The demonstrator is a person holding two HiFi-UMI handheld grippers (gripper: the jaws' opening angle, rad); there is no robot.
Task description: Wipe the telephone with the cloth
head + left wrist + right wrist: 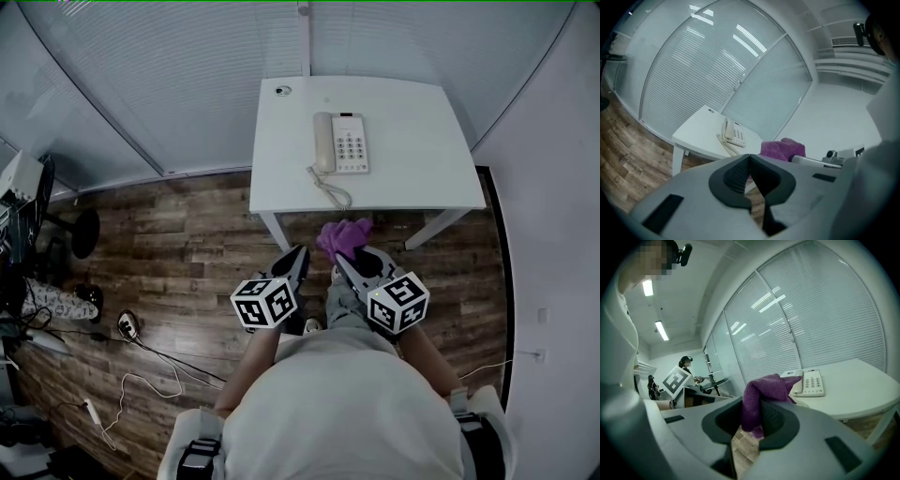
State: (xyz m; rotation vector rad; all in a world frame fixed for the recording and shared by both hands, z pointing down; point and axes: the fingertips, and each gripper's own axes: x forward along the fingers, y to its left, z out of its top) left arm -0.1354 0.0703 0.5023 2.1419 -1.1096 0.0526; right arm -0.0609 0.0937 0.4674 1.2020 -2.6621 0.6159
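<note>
A cream telephone point(340, 143) with a coiled cord lies on the white table point(412, 178); it also shows in the left gripper view as the telephone point(731, 133) and in the right gripper view as the telephone point(809, 382). My right gripper point(349, 259) is shut on a purple cloth point(343, 236), which bunches up from its jaws point(761, 397). My left gripper point(298, 253) hangs beside it, shut and empty, jaws meeting point(749, 157). Both grippers hover over the floor, short of the table's near edge. The cloth point(783, 149) peeks over the left gripper's body.
Window blinds point(187, 66) run behind the table. Wood floor point(187, 253) lies to the left, with cables point(141, 361), a round stool base point(84, 230) and equipment point(23, 187) at the far left. A white wall point(553, 206) stands on the right. Another person point(686, 366) stands far off.
</note>
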